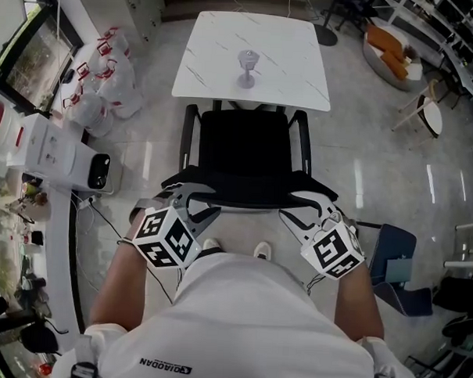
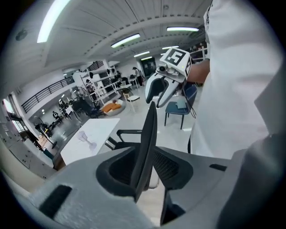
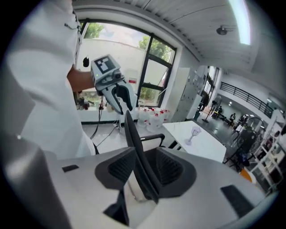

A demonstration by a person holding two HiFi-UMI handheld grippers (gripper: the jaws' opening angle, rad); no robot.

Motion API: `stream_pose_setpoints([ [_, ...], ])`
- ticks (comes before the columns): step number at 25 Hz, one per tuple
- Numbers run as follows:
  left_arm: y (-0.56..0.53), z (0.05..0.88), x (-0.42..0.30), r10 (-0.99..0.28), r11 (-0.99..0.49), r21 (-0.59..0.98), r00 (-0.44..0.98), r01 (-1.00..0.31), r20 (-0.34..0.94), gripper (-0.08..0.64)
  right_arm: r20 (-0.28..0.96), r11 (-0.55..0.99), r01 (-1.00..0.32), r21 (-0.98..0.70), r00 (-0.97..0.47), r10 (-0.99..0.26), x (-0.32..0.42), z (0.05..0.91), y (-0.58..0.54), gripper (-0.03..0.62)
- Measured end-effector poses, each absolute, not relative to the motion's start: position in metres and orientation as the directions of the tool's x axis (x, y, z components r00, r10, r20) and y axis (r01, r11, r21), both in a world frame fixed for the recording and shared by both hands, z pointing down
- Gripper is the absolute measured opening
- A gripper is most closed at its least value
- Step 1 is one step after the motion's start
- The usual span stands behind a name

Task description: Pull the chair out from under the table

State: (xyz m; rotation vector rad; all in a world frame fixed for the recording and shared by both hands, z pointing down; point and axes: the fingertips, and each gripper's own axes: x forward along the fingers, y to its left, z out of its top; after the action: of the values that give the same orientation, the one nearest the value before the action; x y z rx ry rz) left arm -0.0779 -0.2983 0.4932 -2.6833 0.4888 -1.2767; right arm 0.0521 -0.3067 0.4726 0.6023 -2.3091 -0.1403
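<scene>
At the table's [image 1: 226, 58] near edge, the chair [image 1: 246, 149] sits tucked in, its backrest rim [image 1: 244, 196] running crosswise between the parted, unclamped jaws of left gripper [image 1: 193, 204] and right gripper [image 1: 298, 210], both equally near.

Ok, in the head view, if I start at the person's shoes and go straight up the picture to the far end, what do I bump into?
You'd meet white shoes → black chair's backrest → seat → white marble table → clear stemmed glass standing on it.
</scene>
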Motion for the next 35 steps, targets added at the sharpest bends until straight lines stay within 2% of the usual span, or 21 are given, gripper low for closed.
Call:
stream_pose_setpoints([
  [8,-0.31,0.562,-0.087,-0.372,-0.928,-0.342,0.385,-0.146,0.845,0.179,0.807,0.898,-0.231,0.375,-0.395,-0.439,0.065,0.545,-0.311,0.202],
  [15,-0.324,0.604,-0.084,-0.34,-0.94,-0.326,0.291,-0.096,0.894,0.202,0.843,0.887,-0.126,0.444,-0.276,-0.461,0.058,0.583,-0.331,0.242],
  [22,-0.338,0.629,-0.084,-0.322,-0.947,-0.315,0.21,-0.064,0.923,0.191,0.87,0.896,-0.016,0.445,-0.232,-0.436,0.046,0.61,-0.342,0.242],
  [26,-0.34,0.636,-0.086,-0.327,-0.945,-0.324,0.153,-0.044,0.933,0.18,0.882,0.892,0.039,0.451,-0.172,-0.438,0.051,0.617,-0.343,0.218],
  [28,-0.34,0.639,-0.089,-0.33,-0.944,-0.33,0.125,-0.02,0.936,0.143,0.885,0.888,0.073,0.454,-0.151,-0.44,0.053,0.62,-0.342,0.184],
  [31,-0.337,0.64,-0.088,-0.33,-0.943,-0.333,0.116,0.0,0.937,0.126,0.887,0.885,0.098,0.454,-0.147,-0.439,0.055,0.621,-0.34,0.121],
  [35,-0.335,0.643,-0.088,-0.314,-0.948,-0.318,0.11,0.022,0.943,0.101,0.898,0.895,0.109,0.432,-0.146,-0.416,0.055,0.622,-0.338,0.098],
])
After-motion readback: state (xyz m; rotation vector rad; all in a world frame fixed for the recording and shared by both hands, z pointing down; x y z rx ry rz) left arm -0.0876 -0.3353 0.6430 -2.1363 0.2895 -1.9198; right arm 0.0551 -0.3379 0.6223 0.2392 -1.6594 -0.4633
